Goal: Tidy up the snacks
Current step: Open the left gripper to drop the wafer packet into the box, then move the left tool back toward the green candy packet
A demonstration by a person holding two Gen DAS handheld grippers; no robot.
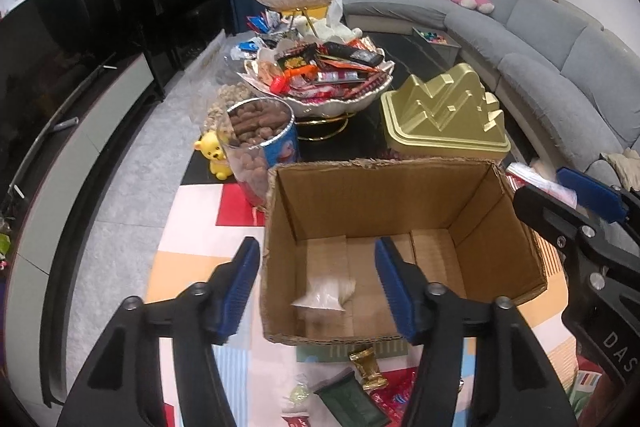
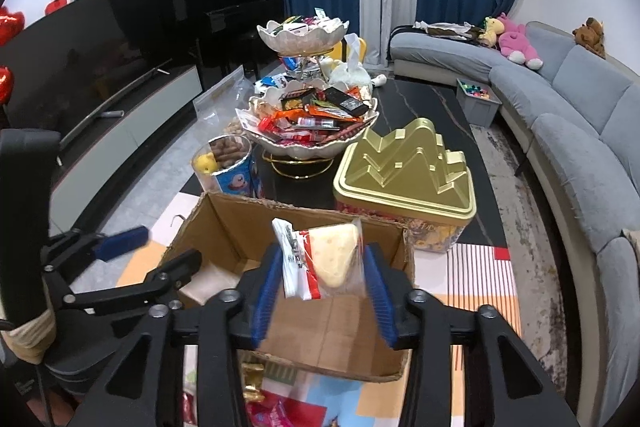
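Hovering over the open cardboard box (image 2: 304, 331), the right gripper (image 2: 322, 291) has its jaws parted, with a cheese-wedge snack packet (image 2: 320, 259) between the blue pads; the packet seems to sit loose, perhaps touching one pad only, though blur makes that hard to settle. The left gripper (image 1: 316, 287) is likewise released and empty, its jaws straddling the box's near-left wall, and below them a small white packet (image 1: 326, 295) lies on the box floor.

The step in hand looks like dropping the wedge packet into the box. To do it well, keep the jaws wide and centred above the opening so the packet falls clear of the walls, then lift straight away without snagging the crinkly wrapper.

The packet is a clear plastic bag with a red-and-white printed end and a pale yellow, hole-dotted wedge inside; light and slippery, by my guess.

More loose snacks (image 1: 360, 387) lie on the desk (image 1: 192, 267) just in front of the box, and beyond it stand a gold tin (image 1: 444, 115) and a heaped tiered snack bowl (image 1: 320, 75)
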